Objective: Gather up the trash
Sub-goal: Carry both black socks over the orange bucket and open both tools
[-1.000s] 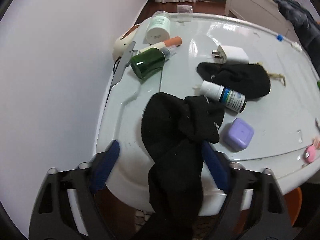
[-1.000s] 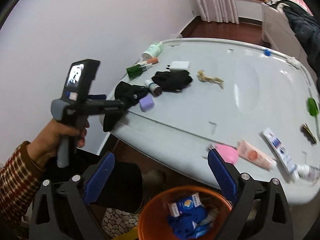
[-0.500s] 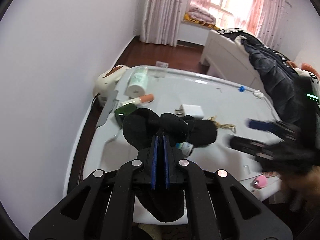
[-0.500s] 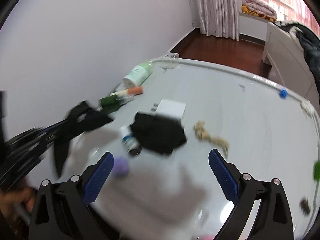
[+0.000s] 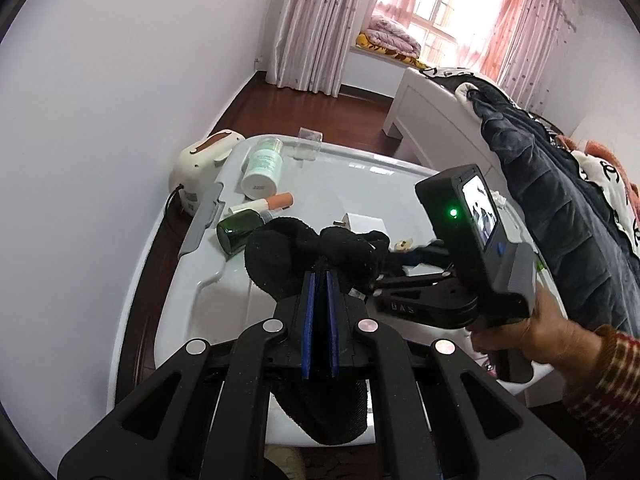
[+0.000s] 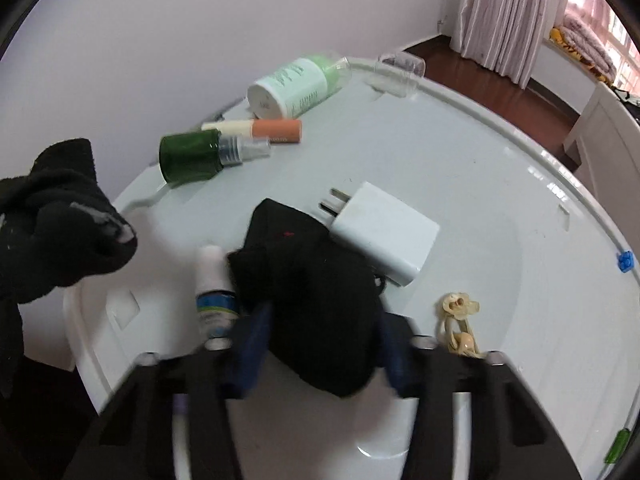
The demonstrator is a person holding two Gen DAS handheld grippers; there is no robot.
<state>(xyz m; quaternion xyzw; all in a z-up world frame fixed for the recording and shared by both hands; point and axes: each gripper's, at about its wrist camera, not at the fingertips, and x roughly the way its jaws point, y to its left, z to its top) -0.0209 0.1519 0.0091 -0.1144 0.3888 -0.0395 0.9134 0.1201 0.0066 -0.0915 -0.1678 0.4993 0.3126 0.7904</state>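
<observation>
My left gripper [image 5: 320,280] is shut on a black sock [image 5: 296,252] and holds it lifted above the white table [image 5: 192,312]; the sock also hangs at the left of the right wrist view [image 6: 60,232]. My right gripper [image 6: 320,340] is open, its blue pads on either side of a second black sock [image 6: 308,280] that lies on the table. The right gripper also shows in the left wrist view [image 5: 400,268], held by a hand.
Around the second sock lie a white charger [image 6: 380,232], a small white dropper bottle [image 6: 214,296], a green spray bottle [image 6: 196,156], an orange-capped tube [image 6: 264,130], a white-green lotion bottle [image 6: 296,84], a clear cup [image 6: 400,72] and a beige hair tie [image 6: 456,320].
My left gripper has closed on the first sock and lifted it off the table. My right gripper has moved in from the table's front edge and now straddles the second sock.
</observation>
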